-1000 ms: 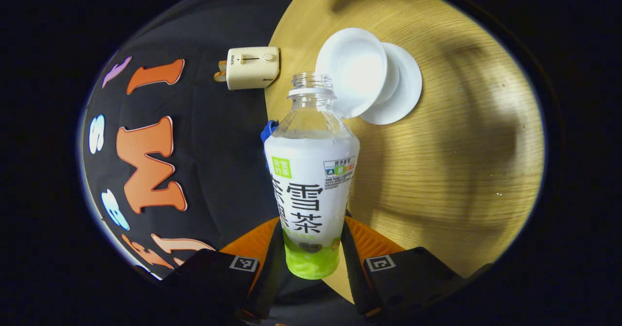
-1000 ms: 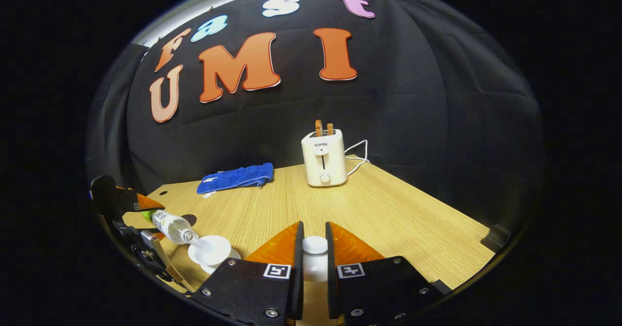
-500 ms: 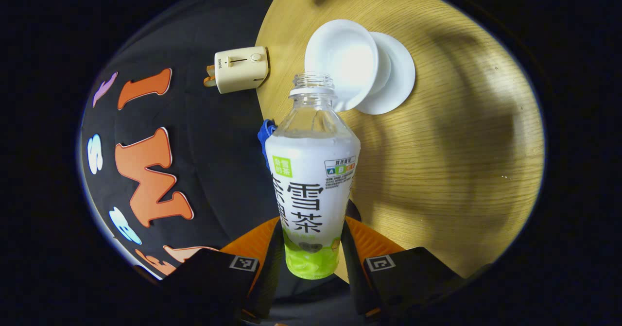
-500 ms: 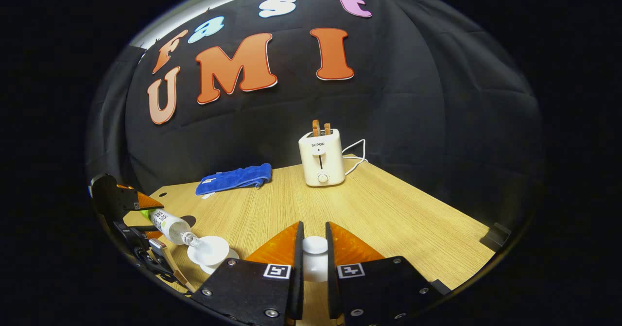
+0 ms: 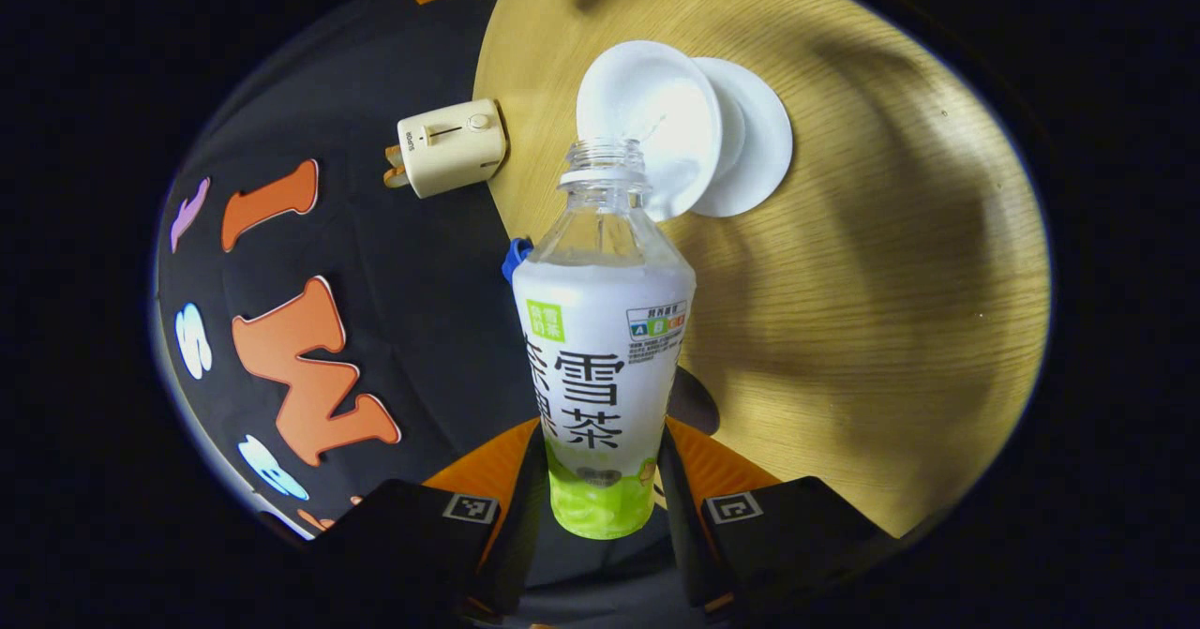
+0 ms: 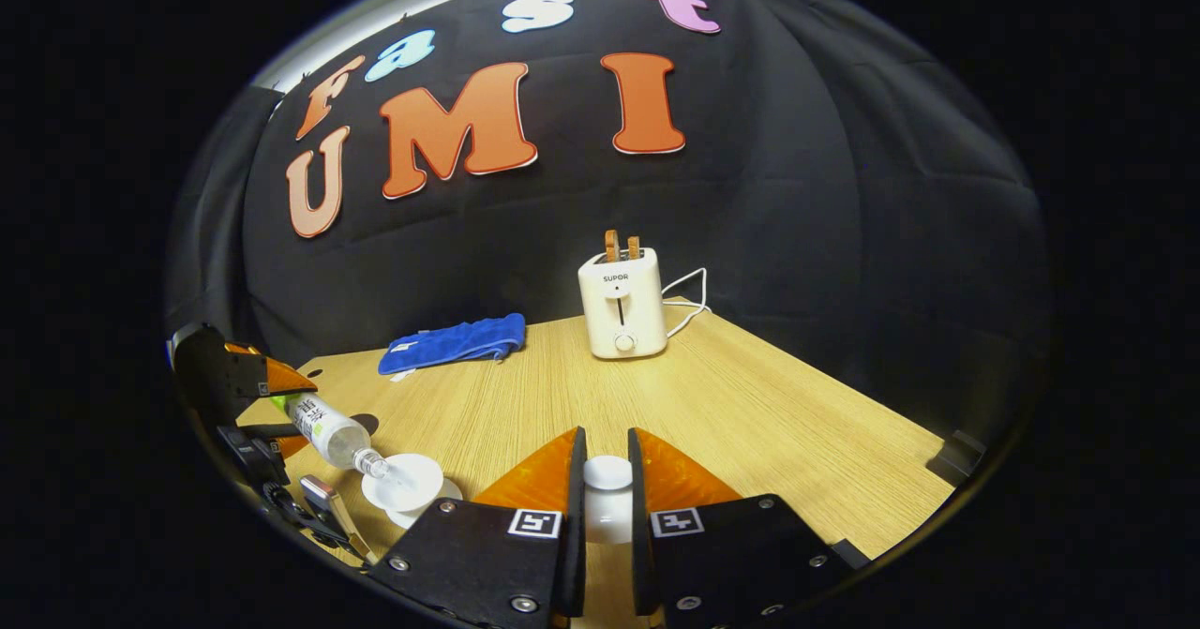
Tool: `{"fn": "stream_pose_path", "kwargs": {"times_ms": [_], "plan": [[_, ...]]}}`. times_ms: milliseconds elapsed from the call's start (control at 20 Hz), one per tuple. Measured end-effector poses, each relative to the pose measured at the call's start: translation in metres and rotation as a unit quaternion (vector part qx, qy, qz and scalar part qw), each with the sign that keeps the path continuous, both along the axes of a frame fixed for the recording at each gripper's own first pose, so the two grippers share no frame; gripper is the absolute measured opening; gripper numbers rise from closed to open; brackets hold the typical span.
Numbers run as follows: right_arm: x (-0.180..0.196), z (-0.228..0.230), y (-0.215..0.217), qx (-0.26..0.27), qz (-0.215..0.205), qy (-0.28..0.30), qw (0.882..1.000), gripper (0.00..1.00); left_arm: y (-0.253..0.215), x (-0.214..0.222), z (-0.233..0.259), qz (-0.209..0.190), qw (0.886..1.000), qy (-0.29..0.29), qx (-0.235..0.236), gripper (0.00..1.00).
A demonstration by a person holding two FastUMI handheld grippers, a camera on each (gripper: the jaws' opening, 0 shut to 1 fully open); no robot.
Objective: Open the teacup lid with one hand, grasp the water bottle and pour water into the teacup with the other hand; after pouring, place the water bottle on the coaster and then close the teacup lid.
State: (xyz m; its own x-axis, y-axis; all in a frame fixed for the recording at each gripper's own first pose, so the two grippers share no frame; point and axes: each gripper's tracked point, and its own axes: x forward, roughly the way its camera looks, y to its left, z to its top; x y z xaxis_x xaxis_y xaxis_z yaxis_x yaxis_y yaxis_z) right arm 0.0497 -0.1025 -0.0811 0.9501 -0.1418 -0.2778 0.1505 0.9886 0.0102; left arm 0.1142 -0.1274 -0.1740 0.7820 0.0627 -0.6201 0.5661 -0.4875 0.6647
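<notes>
Bottle tipped over the open teacup

The left gripper clamps the clear labelled plastic water bottle, mouth over the white porcelain teacup on the wooden desk; the right gripper pinches the white teacup lid.

Uncapped water bottle tipped over open white teacup on saucer; lid held apart.
</notes>
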Motion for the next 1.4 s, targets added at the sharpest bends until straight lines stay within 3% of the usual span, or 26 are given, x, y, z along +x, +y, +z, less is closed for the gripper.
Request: {"fn": "stream_pose_path", "kwargs": {"times_ms": [1400], "plan": [[0.0,0.0,-0.006,-0.001,-0.007,0.001,1.0,0.2,-0.022,0.011,0.039,-0.087,0.989,-0.05,0.108,0.65]]}}
